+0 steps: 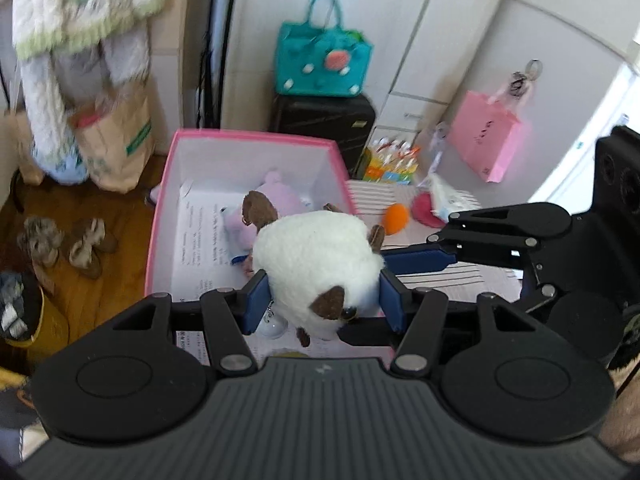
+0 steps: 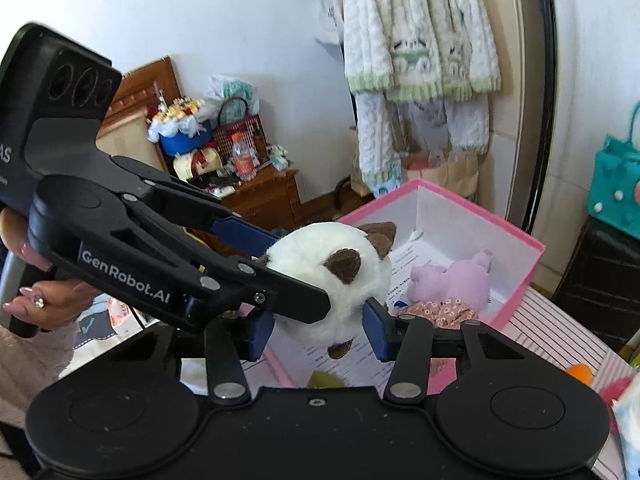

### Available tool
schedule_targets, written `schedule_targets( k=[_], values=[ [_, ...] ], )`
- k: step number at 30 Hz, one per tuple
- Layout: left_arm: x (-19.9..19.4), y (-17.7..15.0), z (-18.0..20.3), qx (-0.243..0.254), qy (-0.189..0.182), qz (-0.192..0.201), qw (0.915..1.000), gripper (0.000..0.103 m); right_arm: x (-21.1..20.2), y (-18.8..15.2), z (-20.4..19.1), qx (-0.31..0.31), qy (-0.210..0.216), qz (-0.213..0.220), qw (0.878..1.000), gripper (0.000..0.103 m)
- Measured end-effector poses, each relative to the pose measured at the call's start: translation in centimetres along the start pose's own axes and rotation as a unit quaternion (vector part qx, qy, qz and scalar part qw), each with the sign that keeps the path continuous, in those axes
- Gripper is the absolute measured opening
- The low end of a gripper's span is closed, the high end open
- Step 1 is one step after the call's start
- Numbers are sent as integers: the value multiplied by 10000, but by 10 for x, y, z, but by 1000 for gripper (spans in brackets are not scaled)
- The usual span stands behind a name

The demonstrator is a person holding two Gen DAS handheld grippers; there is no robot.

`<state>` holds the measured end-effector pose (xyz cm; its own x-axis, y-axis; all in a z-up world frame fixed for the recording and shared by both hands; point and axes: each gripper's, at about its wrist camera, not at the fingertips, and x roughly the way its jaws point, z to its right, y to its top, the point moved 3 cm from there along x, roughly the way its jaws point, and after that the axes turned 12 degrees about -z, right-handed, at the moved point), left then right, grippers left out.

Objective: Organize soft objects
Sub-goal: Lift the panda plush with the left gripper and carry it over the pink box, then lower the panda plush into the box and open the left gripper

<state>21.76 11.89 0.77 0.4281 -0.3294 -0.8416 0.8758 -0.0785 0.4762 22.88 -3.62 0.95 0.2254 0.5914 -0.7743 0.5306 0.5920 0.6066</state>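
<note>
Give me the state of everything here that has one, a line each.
White fluffy plush cat with brown ears: gripped by both grippers, held above the box.
Pink cardboard box with white inside: open, no lid on.
Pink plush toy: lying inside the box.
Left gripper: shut on the cat.
Right gripper: shut on the cat.

We cannot see the pink toy's [image 1: 276, 200] lower half behind the white plush [image 1: 320, 264]; at upper left the hanging knitwear [image 1: 80, 4] is blurred and cut off
</note>
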Motion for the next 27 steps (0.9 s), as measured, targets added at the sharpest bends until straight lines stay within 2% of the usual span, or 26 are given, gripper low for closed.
schedule_targets(
  k=[7, 10, 19, 22, 25, 27],
  values=[
    [55, 20, -40, -310, 27, -811, 9962, 57, 63, 16, 29, 174, 172, -581, 9980, 52],
    [72, 22, -52, -399, 96, -1005, 9941, 56, 84, 15, 34, 182, 168, -832, 9962, 51],
    [88, 32, -67, -472, 447, -908, 9937, 51, 121, 29, 43, -57, -41, -957, 9954, 47],
    [92, 33, -67, -444, 417, -931, 9938, 44, 130, 31, 49, -143, -100, -1017, 9947, 39],
    [95, 34, -67, -410, 462, -899, 9940, 41, 136, 32, 51, -160, -66, -1105, 9937, 37],
    [95, 34, -67, -431, 445, -883, 9942, 41, 138, 33, 50, -280, -194, -1089, 9935, 37]
  ],
)
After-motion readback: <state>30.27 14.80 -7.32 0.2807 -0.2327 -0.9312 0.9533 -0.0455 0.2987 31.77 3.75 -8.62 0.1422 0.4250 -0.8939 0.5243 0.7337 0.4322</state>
